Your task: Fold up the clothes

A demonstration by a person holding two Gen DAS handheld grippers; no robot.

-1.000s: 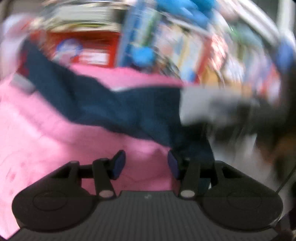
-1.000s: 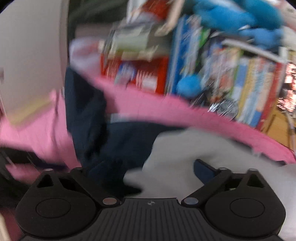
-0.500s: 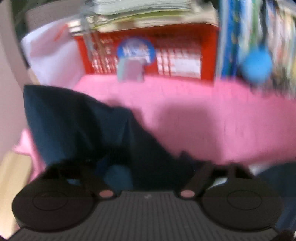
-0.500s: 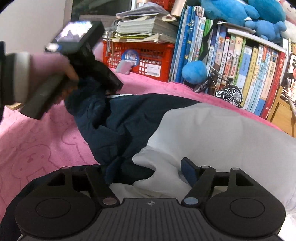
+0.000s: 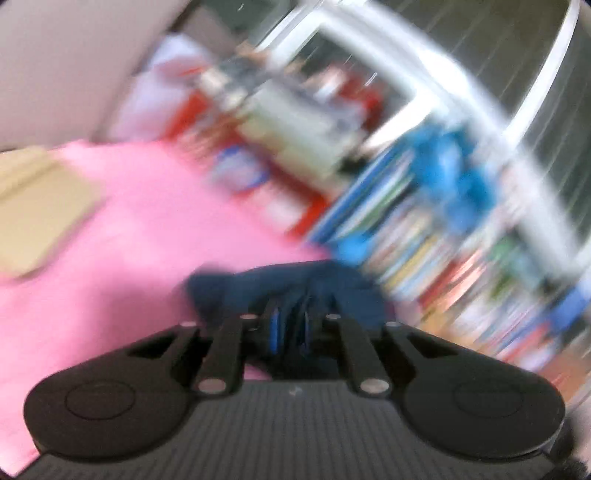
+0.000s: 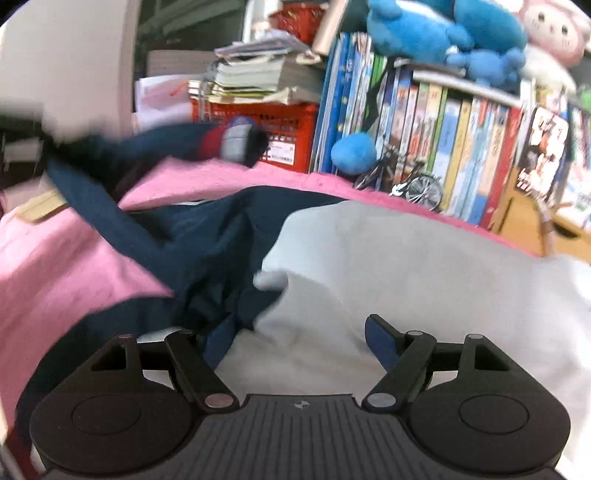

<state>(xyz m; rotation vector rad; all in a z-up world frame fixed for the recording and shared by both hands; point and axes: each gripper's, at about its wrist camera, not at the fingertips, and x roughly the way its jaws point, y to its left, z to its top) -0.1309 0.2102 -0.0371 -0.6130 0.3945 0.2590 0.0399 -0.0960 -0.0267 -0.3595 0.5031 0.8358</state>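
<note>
A navy garment (image 6: 207, 236) and a white garment (image 6: 424, 266) lie crumpled together on a pink bedspread (image 6: 74, 266). My left gripper (image 5: 290, 328) is closing, and its blue pads pinch a bunch of the navy garment (image 5: 295, 288); that view is smeared by motion. In the right wrist view a strip of the navy cloth is pulled up toward the upper left. My right gripper (image 6: 299, 343) hovers low over the seam of white and navy cloth. Its jaws stand wide and are opening, with loose cloth between them that the right pad (image 6: 380, 341) does not press.
Behind the bed stand a red crate (image 6: 255, 114) under stacked papers and a row of books (image 6: 461, 147). Beside the books sit a blue ball (image 6: 352, 153) and a toy bicycle (image 6: 410, 184). Blue plush toys (image 6: 436, 33) sit on top. A tan wooden edge (image 5: 40, 206) borders the bed's left side.
The left gripper has closed on the navy cloth and swung fast, rolling its view. In the right wrist view, the navy strip now stretches up to the left. The right gripper shifted slightly.
</note>
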